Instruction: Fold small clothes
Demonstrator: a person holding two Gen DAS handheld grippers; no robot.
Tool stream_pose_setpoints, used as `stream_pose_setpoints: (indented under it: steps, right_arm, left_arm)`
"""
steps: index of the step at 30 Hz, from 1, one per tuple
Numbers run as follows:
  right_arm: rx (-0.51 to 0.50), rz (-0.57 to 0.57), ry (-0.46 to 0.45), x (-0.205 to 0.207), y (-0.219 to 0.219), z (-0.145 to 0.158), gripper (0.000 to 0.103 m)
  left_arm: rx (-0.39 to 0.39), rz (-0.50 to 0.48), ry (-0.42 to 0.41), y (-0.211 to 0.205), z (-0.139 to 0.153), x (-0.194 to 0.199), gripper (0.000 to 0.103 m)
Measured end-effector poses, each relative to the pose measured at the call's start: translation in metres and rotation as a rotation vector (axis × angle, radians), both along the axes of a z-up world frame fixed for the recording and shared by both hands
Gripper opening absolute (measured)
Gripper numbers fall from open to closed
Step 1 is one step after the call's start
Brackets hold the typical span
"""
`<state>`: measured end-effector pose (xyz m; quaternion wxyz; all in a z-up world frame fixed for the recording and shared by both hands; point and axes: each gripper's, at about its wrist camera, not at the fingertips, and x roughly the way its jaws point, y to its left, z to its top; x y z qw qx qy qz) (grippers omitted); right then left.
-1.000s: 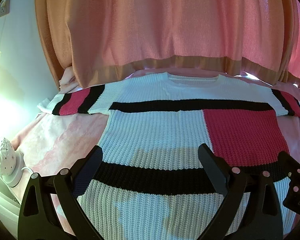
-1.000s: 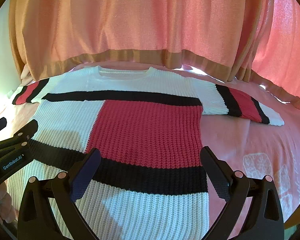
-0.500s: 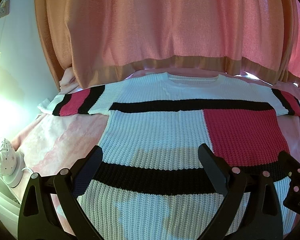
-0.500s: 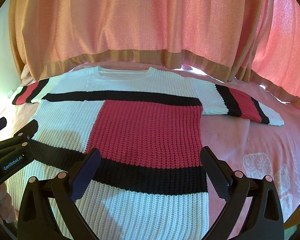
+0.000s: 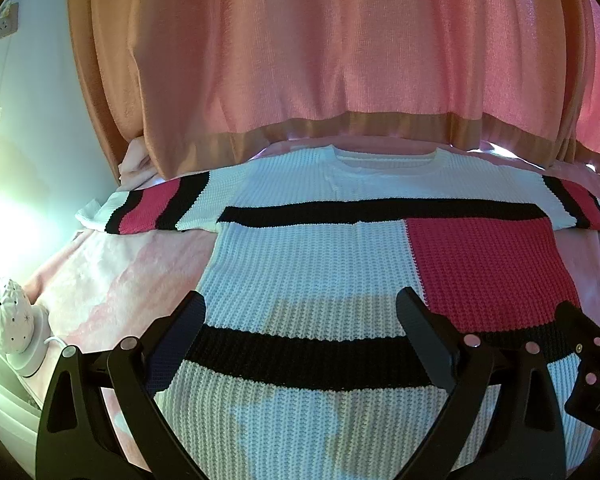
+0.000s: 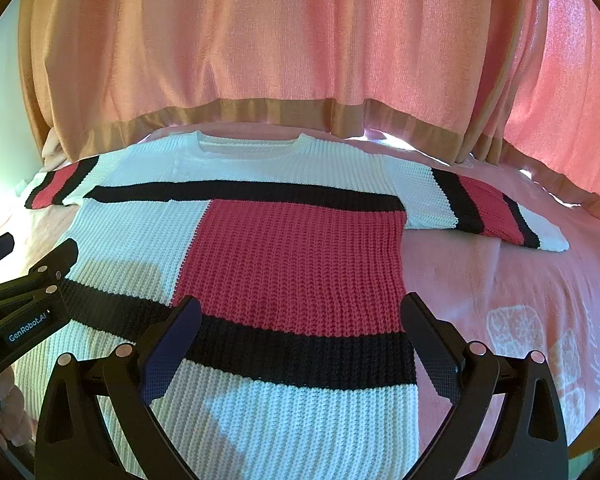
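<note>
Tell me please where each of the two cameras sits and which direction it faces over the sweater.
Left wrist: sits on the left gripper, low over the hem, facing the collar and curtain; its open fingers and the right gripper's edge show.
Right wrist: sits on the right gripper, same direction, over the red panel; its open fingers and the left gripper show.
Shared: the sweater, laid flat on the pink blanket.

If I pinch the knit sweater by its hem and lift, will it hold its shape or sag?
Probably sag: the sweater is a chunky, loose knit lying limp and flat on the pink blanket, so it should drape from any pinch point. The thick ribbing suggests some weight and stretch. The sleeves would likely trail. Both tools hover open.
</note>
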<state>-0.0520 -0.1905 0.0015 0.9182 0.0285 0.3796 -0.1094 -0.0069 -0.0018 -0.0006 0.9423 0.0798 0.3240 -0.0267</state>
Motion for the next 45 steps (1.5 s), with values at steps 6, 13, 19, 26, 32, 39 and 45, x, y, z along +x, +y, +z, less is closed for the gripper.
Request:
stream_pose_setpoints:
  steps: [6,13,19,26,32,39,45]
  right_arm:
    - [0.002,0.002,-0.001,0.000,0.000,0.000,0.098]
    - [0.002,0.002,0.000,0.000,0.000,0.000,0.098]
    - [0.002,0.003,0.000,-0.001,0.001,0.000,0.098]
    - [0.002,0.006,0.002,0.006,-0.011,0.005,0.098]
    - [0.021,-0.092,-0.005,0.035,-0.112,0.042,0.098]
    - [0.087,-0.455,0.043,0.051,-0.313,0.026,0.098]
    - [0.176,-0.719,0.090,0.027,-0.441,-0.027,0.096]
  left_arm:
    - [0.000,0.000,0.002,-0.001,0.000,0.000,0.094]
    - [0.000,-0.001,0.002,-0.001,0.000,0.000,0.094]
    - [-0.001,-0.002,0.004,-0.002,0.000,0.000,0.094]
    - [-0.015,-0.016,0.014,-0.011,0.008,0.002,0.097]
    - [-0.011,-0.056,-0.041,-0.030,0.034,0.010,0.098]
    - [-0.002,-0.121,-0.024,-0.066,0.038,0.042,0.098]
    - [-0.039,-0.150,0.055,-0.082,0.022,0.053,0.098]
